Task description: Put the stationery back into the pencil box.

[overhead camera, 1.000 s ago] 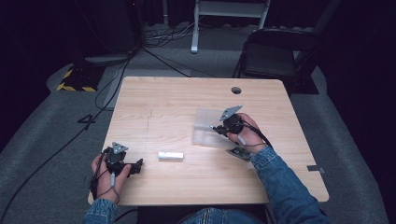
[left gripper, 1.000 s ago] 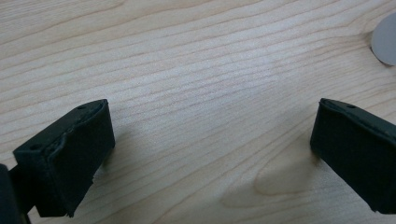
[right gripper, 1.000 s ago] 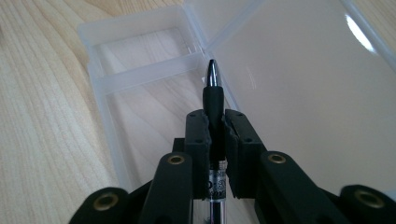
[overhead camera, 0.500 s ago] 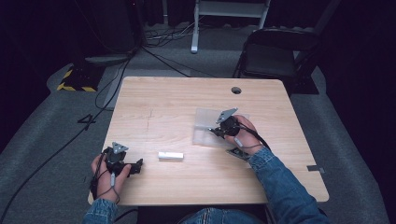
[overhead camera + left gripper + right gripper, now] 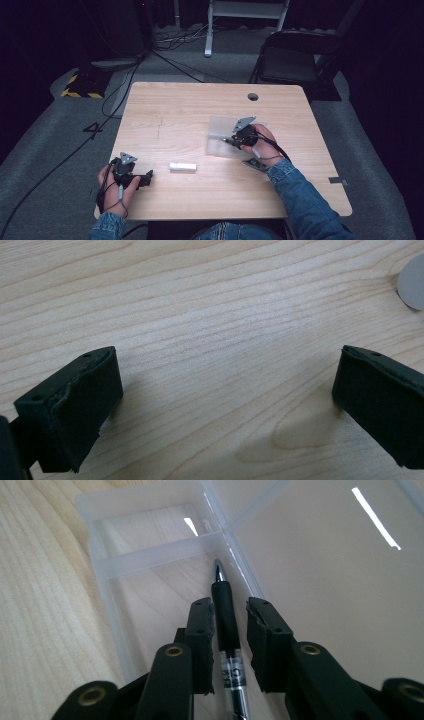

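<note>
A black pen (image 5: 226, 630) with a silver tip lies in a compartment of a clear plastic box (image 5: 150, 556), whose open lid (image 5: 330, 565) lies flat beside it. My right gripper (image 5: 230, 607) straddles the pen. Its jaws have just been opening, and a gap shows between the pen and one pad. In the high view the right gripper (image 5: 229, 141) points into the box (image 5: 220, 131) at centre right. My left gripper (image 5: 146, 176) rests near the front left edge. Its jaws (image 5: 225, 390) stand wide open over bare wood.
A small white block (image 5: 182, 166) lies between the two hands. A flat dark piece (image 5: 254, 164) lies beside the right wrist. The wooden table (image 5: 175, 110) has a cable hole (image 5: 253, 96) at the back. A chair (image 5: 292, 55) stands behind it.
</note>
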The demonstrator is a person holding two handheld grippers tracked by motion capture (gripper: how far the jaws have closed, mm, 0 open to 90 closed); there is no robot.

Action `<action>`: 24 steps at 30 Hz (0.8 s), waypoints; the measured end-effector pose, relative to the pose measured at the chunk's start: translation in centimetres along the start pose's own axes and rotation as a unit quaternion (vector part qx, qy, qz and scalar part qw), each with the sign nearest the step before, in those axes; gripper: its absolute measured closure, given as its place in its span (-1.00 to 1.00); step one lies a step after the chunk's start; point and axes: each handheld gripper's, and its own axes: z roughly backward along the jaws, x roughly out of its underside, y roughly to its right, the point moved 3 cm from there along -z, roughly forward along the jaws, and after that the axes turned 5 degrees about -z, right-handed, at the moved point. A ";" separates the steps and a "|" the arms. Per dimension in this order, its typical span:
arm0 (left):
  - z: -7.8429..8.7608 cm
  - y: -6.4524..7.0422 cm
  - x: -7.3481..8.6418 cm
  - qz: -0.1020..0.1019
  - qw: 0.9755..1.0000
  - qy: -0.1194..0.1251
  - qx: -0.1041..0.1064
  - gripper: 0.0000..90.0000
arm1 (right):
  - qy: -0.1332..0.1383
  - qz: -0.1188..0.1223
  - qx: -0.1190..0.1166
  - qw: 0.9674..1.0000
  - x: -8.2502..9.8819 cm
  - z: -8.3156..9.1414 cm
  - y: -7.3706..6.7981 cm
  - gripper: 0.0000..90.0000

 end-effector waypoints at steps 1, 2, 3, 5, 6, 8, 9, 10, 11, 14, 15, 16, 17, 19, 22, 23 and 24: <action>0.0 0.0 0.0 0.000 1.000 0.000 0.000 -1.00 | 0.001 -0.006 -0.002 1.000 0.0 0.7 0.1 0.69; 0.0 0.0 0.0 0.000 1.000 0.000 0.000 -1.00 | 0.001 -0.006 -0.002 1.000 0.0 0.7 0.1 0.69; 0.0 0.0 0.0 0.000 1.000 0.000 0.000 -1.00 | 0.003 -0.010 -0.004 1.000 0.1 1.4 0.3 0.73; 0.0 0.0 0.0 0.000 1.000 0.000 0.000 -1.00 | 0.000 -0.013 -0.005 1.000 0.2 1.8 0.3 0.73; 0.0 0.0 0.0 0.002 1.000 0.000 0.000 -1.00 | -0.001 -0.017 -0.007 1.000 0.3 2.1 0.3 0.73; 0.0 0.0 0.0 0.002 1.000 0.000 0.000 -1.00 | -0.008 -0.017 -0.014 1.000 0.8 2.5 0.2 0.73; 0.0 0.0 0.0 0.002 1.000 0.000 0.000 -1.00 | -0.012 -0.017 -0.017 1.000 1.1 2.7 0.1 0.73; 0.0 0.0 0.0 0.002 1.000 0.000 -0.001 -1.00 | -0.015 -0.018 -0.018 1.000 1.4 2.8 0.0 0.76; 0.0 0.0 0.0 0.000 1.000 0.000 0.000 -1.00 | -0.024 -0.018 -0.026 0.999 2.0 3.1 0.0 0.79; 0.0 0.0 0.0 0.001 1.000 0.001 -0.001 -1.00 | -0.030 -0.023 -0.033 0.999 2.6 3.3 0.0 0.82; 0.0 0.0 0.0 0.000 1.000 0.000 -0.001 -1.00 | -0.033 -0.027 -0.036 0.998 2.9 3.3 0.0 0.84; 0.0 0.0 0.0 0.000 1.000 0.000 -0.001 -1.00 | -0.037 -0.030 -0.038 0.998 3.2 3.3 0.0 0.85; 0.0 0.0 0.0 0.000 1.000 0.000 -0.001 -1.00 | -0.043 -0.031 -0.041 0.998 3.6 3.3 0.1 0.87; 0.0 0.0 0.0 0.000 1.000 0.001 -0.001 -1.00 | -0.048 -0.035 -0.046 0.997 4.0 3.3 0.2 0.89; 0.0 0.0 -0.1 -0.001 1.000 0.001 -0.002 -1.00 | -0.053 -0.043 -0.053 0.996 4.4 3.2 0.3 0.92; -0.1 0.0 -0.1 -0.001 1.000 0.001 -0.002 -1.00 | -0.056 -0.043 -0.053 0.996 4.4 3.2 0.3 0.92; -0.1 0.0 -0.1 -0.001 1.000 0.001 -0.001 -1.00 | -0.057 -0.041 -0.054 0.996 4.4 3.1 0.4 0.93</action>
